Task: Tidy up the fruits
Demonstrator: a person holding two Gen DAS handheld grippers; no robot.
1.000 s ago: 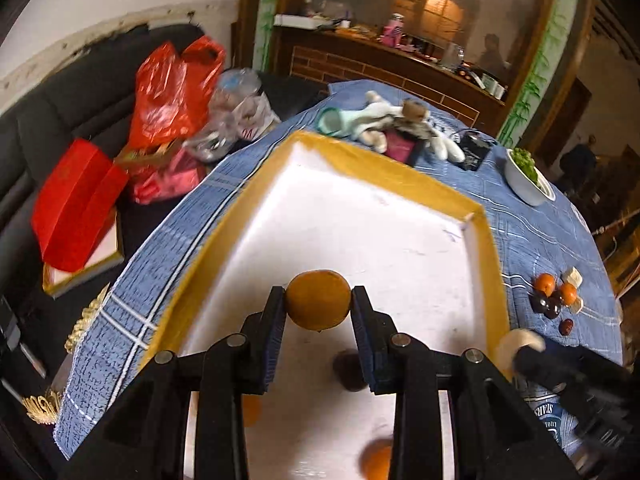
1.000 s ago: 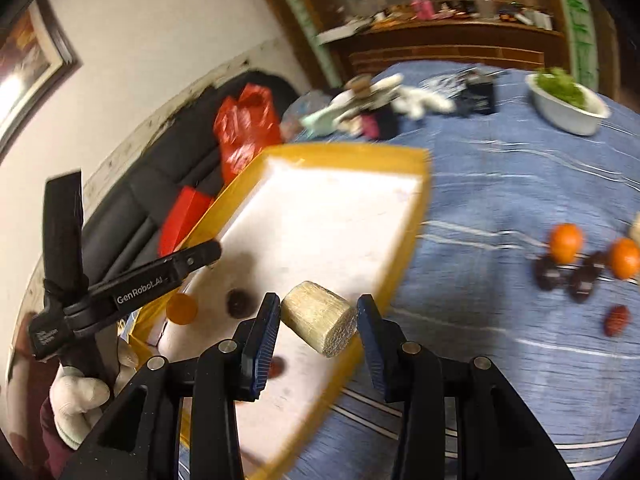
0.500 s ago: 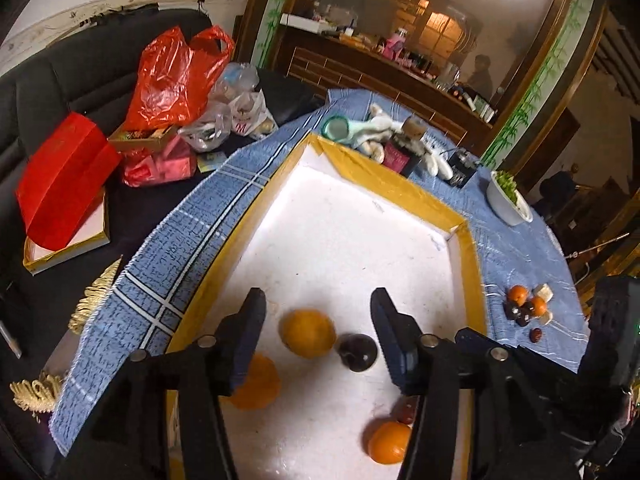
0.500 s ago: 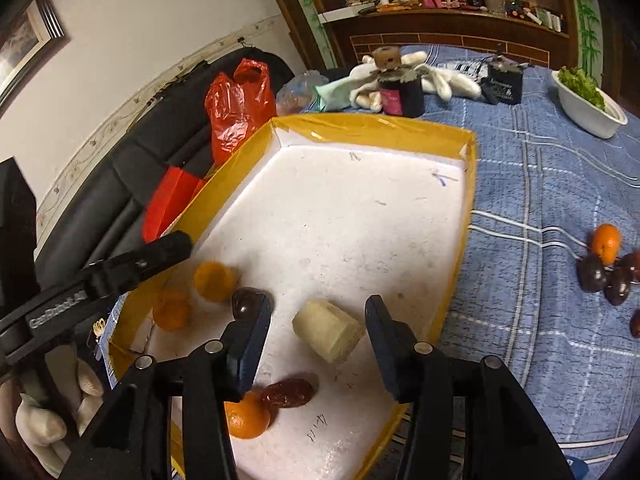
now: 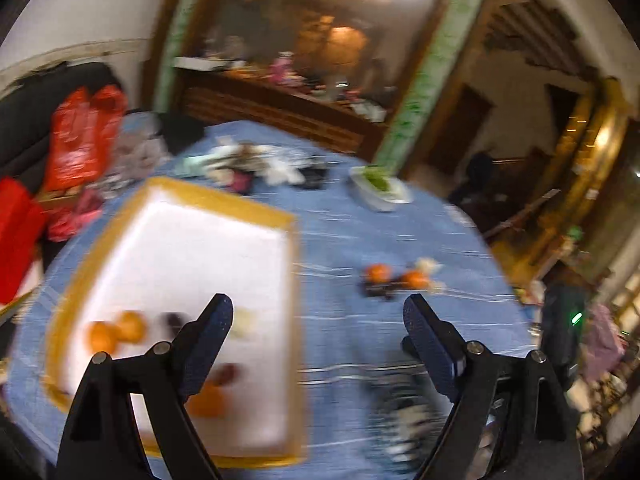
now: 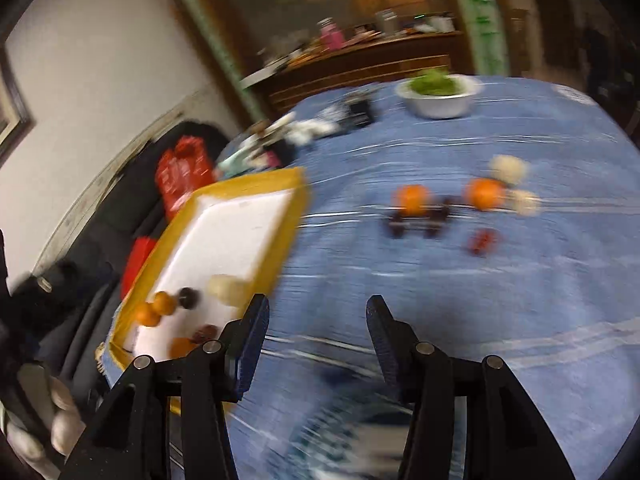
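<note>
A white tray with a yellow rim (image 5: 224, 200) (image 6: 248, 184) lies on the blue cloth at the left. In it are oranges (image 5: 116, 330) (image 6: 156, 308), a dark plum (image 6: 188, 298), a pale cut piece (image 6: 226, 288) and a reddish date (image 6: 204, 332). Loose on the cloth to the right lie two oranges (image 6: 412, 198) (image 5: 378, 274), dark plums (image 6: 416, 224), a date (image 6: 482, 240) and pale pieces (image 6: 510, 168). My left gripper (image 5: 318, 320) hangs over the tray's right rim, its jaws opening wide with nothing between them. My right gripper (image 6: 317, 312) is open and empty over bare cloth, short of the loose fruit.
A white bowl of greens (image 6: 438, 94) (image 5: 380, 188) stands at the far side of the table, next to a clutter of small items (image 5: 256, 164). Red bags (image 5: 80, 132) lie on a black sofa at the left. A gloved hand (image 6: 40, 432) shows at bottom left. Both views are blurred.
The left gripper let go of an orange in the tray and the right let go of the pale piece there. Both opened and swung right, off the tray toward the loose fruit.
</note>
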